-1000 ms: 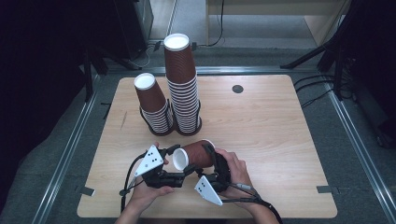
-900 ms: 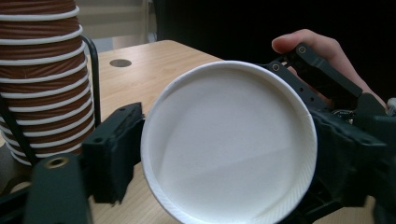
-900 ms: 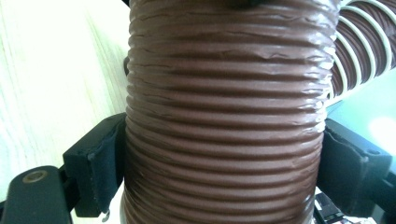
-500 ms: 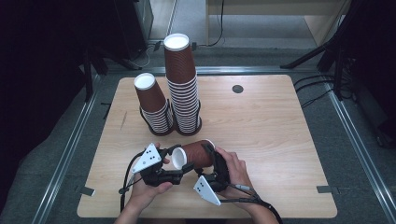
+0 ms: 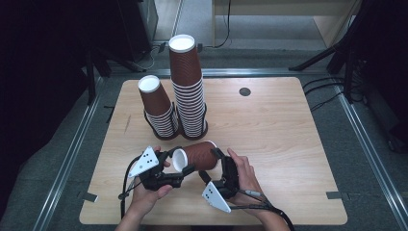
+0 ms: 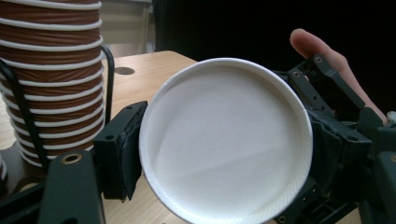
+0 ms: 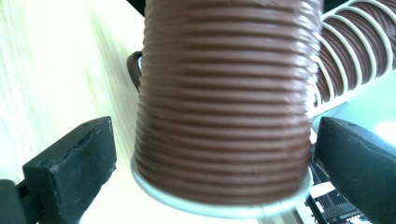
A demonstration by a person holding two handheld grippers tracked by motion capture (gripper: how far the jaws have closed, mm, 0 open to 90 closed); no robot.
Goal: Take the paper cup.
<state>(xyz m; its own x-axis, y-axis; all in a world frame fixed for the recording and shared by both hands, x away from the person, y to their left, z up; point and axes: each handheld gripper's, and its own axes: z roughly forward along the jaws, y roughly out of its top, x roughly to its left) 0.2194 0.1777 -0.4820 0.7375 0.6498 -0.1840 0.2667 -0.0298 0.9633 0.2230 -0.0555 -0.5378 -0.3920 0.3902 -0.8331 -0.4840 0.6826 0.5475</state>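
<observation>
- A brown ribbed paper cup (image 5: 198,156) lies on its side near the front of the tabletop (image 5: 288,130), held between the two grippers and lifted a little off the wood.
- The cup's white bottom (image 6: 225,140) faces the left gripper (image 5: 179,169); its wider rim end points toward the right gripper (image 5: 211,163).
- Left gripper: the jaws have just been closing and now clamp the bottom end of the cup. In the left gripper view one black pad (image 6: 122,150) presses on the left edge of the white disc, and the other pad sits behind the disc's right edge.
- Right gripper: in the right gripper view the cup's brown wall (image 7: 224,102) rises between the two black jaws, rim nearest the camera. A gap shows between the left pad (image 7: 77,163) and the cup; the right pad (image 7: 359,163) stands just beside the rim. The jaws are apart and not pressing on the cup.
- In the high view the person's left hand (image 5: 146,192) and right hand (image 5: 245,175) hold the grippers close together, with the cup bridging them.
- Behind the cup, toward the far left of the tabletop, stand two stacks of the same cups, upside down: a tall stack (image 5: 189,91) and a shorter stack (image 5: 159,108) just beside it, each in a black wire holder.
- The held cup is near the stacks but apart from them.
</observation>
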